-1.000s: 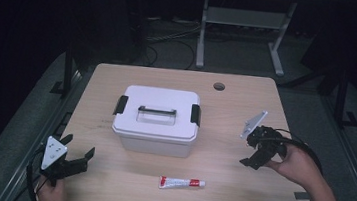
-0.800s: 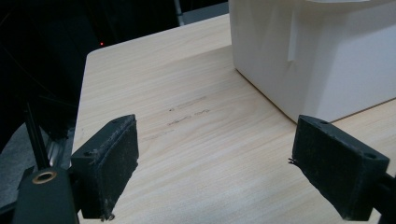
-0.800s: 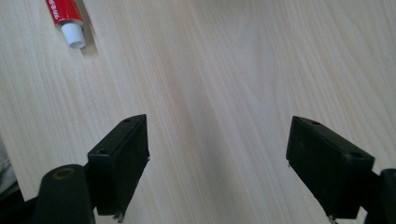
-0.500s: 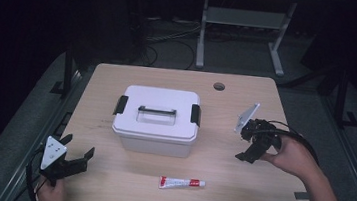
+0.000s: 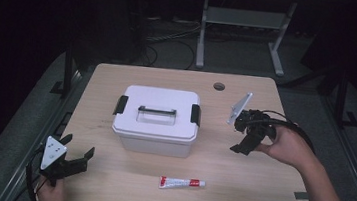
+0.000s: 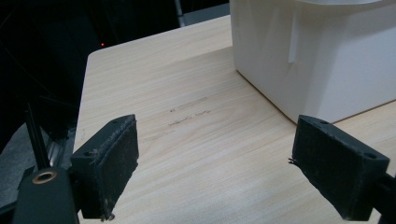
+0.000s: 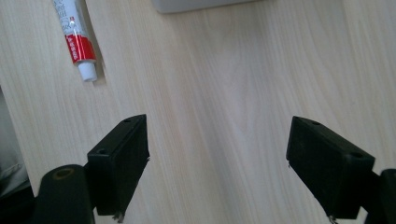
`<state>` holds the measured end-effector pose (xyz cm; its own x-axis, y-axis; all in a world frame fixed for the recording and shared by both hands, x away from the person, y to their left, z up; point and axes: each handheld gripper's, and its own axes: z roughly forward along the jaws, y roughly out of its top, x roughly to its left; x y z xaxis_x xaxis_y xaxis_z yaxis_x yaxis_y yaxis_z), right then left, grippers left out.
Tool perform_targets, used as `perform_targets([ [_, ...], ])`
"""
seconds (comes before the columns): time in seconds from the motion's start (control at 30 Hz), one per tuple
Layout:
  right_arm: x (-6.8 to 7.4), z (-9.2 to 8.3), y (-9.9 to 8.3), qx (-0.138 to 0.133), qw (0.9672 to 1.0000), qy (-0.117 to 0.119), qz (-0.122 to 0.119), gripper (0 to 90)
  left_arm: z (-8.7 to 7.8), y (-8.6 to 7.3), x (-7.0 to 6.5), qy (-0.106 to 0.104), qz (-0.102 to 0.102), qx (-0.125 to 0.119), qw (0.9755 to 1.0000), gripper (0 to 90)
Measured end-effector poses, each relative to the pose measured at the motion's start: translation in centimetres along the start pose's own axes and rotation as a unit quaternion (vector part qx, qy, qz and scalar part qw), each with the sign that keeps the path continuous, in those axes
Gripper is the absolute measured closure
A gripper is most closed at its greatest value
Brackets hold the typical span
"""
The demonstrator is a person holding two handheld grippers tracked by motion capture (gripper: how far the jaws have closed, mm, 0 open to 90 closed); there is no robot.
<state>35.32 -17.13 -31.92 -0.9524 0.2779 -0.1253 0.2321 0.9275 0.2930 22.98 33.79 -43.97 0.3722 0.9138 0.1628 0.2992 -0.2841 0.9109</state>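
Right now: right gripper [image 5: 246, 138] held above tabletop, jaws spread wide, nothing btwn them. Just to its left, white lidded box [image 5: 156, 121] w/ black side latches and a dark handle on the lid, closed. Below-left of it, near table's front edge, small white tube [image 5: 182, 183] w/ red band, lying flat, cap end toward gripper's side. Well apart at front-left corner, left gripper [image 5: 70, 162], jaws also wide, empty, box wall ahead-right of them. Wooden table [image 5: 257, 189] under all.
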Motion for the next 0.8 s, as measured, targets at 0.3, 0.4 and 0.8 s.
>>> perform_targets([
  [0.3, -0.3, -1.2, 2.4, -0.003, 0.9998, -0.001, -0.018, 20.7, 0.0, 0.0, 0.0, 0.000, -0.001, -0.001, 1.0000, 14.0],
  [0.4, -0.5, -1.5, 3.4, -0.002, 0.9998, -0.001, -0.022, 20.8, 0.0, 0.0, 0.0, 0.000, -0.002, -0.001, 1.0000, 14.0],
  [0.8, -1.4, -2.1, 6.9, -0.001, 0.9992, 0.001, -0.040, 20.9, 0.1, 0.0, 0.0, 0.000, -0.002, -0.003, 1.0000, 14.0],
])
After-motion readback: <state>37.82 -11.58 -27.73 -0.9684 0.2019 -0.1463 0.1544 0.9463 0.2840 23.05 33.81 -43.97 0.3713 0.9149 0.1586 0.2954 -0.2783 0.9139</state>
